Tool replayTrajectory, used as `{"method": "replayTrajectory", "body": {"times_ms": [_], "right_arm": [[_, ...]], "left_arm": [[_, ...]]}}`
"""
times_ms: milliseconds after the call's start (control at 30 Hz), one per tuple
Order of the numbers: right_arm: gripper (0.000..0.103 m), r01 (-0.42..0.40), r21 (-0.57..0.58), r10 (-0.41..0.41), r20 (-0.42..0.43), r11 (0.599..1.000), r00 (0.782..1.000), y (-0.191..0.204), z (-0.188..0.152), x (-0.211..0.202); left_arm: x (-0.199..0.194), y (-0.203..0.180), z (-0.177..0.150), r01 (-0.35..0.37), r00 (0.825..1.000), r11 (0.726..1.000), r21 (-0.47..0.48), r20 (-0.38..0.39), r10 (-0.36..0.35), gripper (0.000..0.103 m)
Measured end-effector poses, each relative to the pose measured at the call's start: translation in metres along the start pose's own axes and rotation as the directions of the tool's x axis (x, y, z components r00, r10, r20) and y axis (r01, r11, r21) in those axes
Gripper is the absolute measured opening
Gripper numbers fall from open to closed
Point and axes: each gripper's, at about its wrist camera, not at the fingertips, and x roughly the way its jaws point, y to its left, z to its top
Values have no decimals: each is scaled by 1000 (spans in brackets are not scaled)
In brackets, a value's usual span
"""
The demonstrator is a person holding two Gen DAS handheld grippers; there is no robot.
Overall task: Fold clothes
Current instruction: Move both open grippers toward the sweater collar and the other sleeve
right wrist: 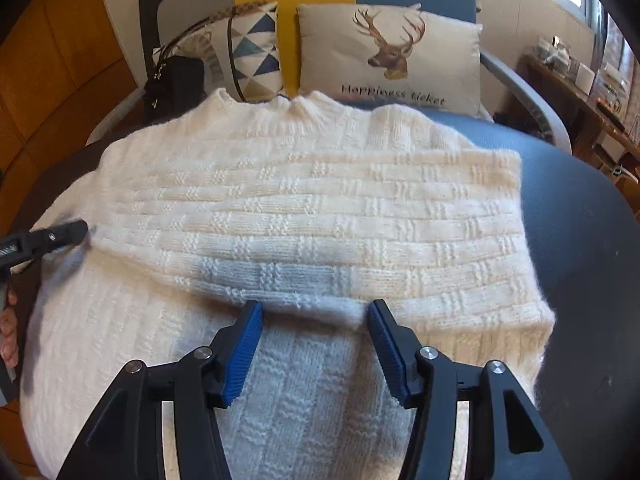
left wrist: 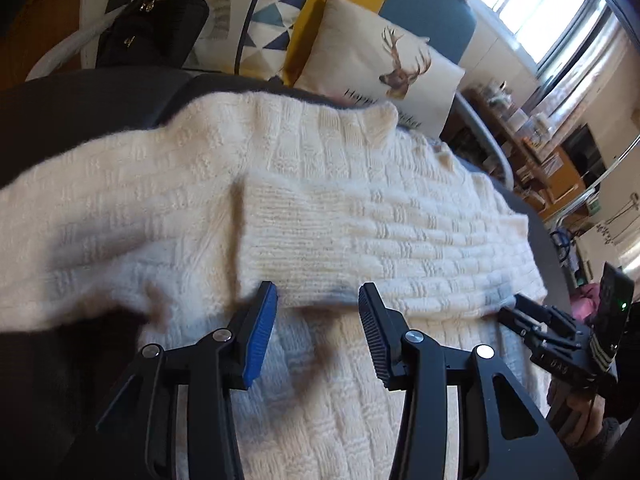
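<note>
A cream knit sweater (right wrist: 304,208) lies flat on a dark seat cushion, collar toward the pillows. One sleeve (left wrist: 360,240) is folded across the chest, its cuff end near the middle. My left gripper (left wrist: 318,298) hovers open just over the lower edge of that cuff, nothing between its fingers. My right gripper (right wrist: 316,314) is also open, above the folded sleeve's lower edge farther right. The right gripper (left wrist: 520,312) shows at the right edge of the left wrist view, and the left gripper's tip (right wrist: 68,232) at the left of the right wrist view.
Behind the sweater stand a deer-print pillow (right wrist: 392,56), a triangle-pattern pillow (right wrist: 252,52) and a black bag (right wrist: 176,80). The dark cushion (right wrist: 580,240) extends bare to the right. A person's fingers (right wrist: 8,332) show at far left. Shelves and a window are at the right.
</note>
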Motion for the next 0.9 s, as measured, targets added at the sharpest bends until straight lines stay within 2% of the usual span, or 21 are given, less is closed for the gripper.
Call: {"method": "replayTrajectory", "body": {"times_ms": [133, 300, 367, 467, 533, 667, 733, 833, 900], "right_arm": [[58, -31, 5, 31, 0, 1000, 1000, 9, 1, -6], [58, -74, -10, 75, 4, 997, 997, 28, 4, -8], [58, -61, -19, 61, 14, 998, 998, 38, 8, -2], [58, -30, -34, 31, 19, 999, 999, 50, 13, 6], [60, 2, -52, -2, -6, 999, 1000, 55, 16, 10], [60, -33, -53, 35, 31, 998, 999, 63, 38, 4], [60, -24, -74, 28, 46, 997, 999, 73, 56, 10], [60, 25, -90, -28, -33, 996, 999, 78, 76, 45], [61, 25, -82, -29, -54, 996, 998, 75, 82, 56]], "left_arm": [[-18, 7, 2, 101, 994, 989, -110, 52, -96, 46], [-24, 8, -12, 237, 972, 952, -194, 43, -233, 46], [-14, 2, -15, 202, 979, 965, -166, 11, -203, 46], [0, 5, -13, 140, 989, 974, -178, -22, -147, 45], [-5, 7, -11, 170, 985, 966, -193, -1, -174, 45], [-12, -3, 6, 198, 980, 974, -111, 40, -195, 45], [-3, -5, 18, 190, 982, 977, -95, 21, -189, 45], [25, -1, 32, 154, 986, 983, -96, -43, -158, 46], [25, -1, 40, 167, 984, 982, -92, -39, -171, 46]]}}
